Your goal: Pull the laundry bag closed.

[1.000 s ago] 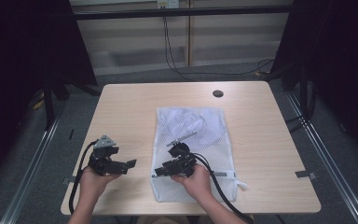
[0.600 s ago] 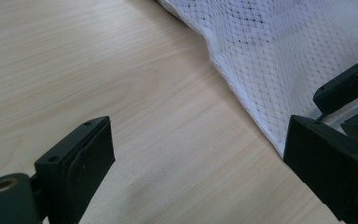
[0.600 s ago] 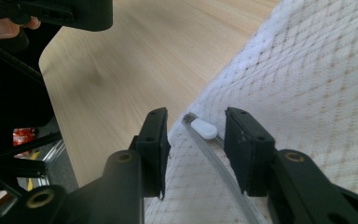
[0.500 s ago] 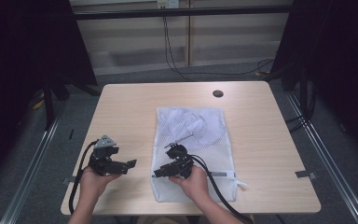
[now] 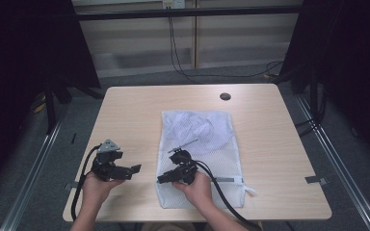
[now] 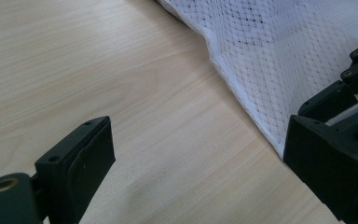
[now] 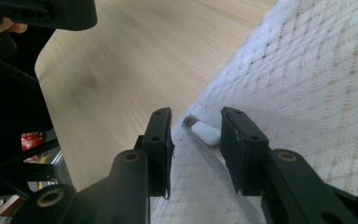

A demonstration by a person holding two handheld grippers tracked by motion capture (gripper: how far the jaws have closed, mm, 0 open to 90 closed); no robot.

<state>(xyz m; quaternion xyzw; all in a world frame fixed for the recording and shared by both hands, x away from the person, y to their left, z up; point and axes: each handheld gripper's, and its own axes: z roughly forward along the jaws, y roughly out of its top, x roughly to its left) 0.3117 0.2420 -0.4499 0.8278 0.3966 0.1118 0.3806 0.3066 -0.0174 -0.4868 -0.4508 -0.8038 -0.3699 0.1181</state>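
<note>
- High view: a white mesh laundry bag (image 5: 202, 154) is lying flat on the wooden bench (image 5: 135, 110), running from centre toward the 6 o'clock edge. The right tongs (image 5: 163, 179) are sitting at the bag's lower-left edge, pointing toward 9 o'clock, with the right hand (image 5: 196, 186) resting on the mesh. The left tongs (image 5: 134, 169) are lying at about 8 o'clock from the bag's centre, apart from it, pointing toward 3 o'clock, in the left hand (image 5: 95, 185). A cable (image 5: 224, 197) is trailing from the right tongs toward 5 o'clock. A dark round cap (image 5: 225, 96) is sitting near the bench's 12 o'clock edge.
- Left gripper view: the left tongs (image 6: 196, 163) are standing spread wide over bare bench (image 6: 98, 70), nothing between them. The bag (image 6: 298, 56) is occupying the 1 to 3 o'clock corner, its hem just beside the right-hand jaw.
- Right gripper view: the right tongs (image 7: 196, 140) have just been closing, and a gap is showing either side of the white zipper pull (image 7: 206, 132) lying between them on the bag's (image 7: 317, 84) edge. The zipper track (image 7: 219, 175) is running down toward 6 o'clock. The pads are not yet pressing on the pull.
</note>
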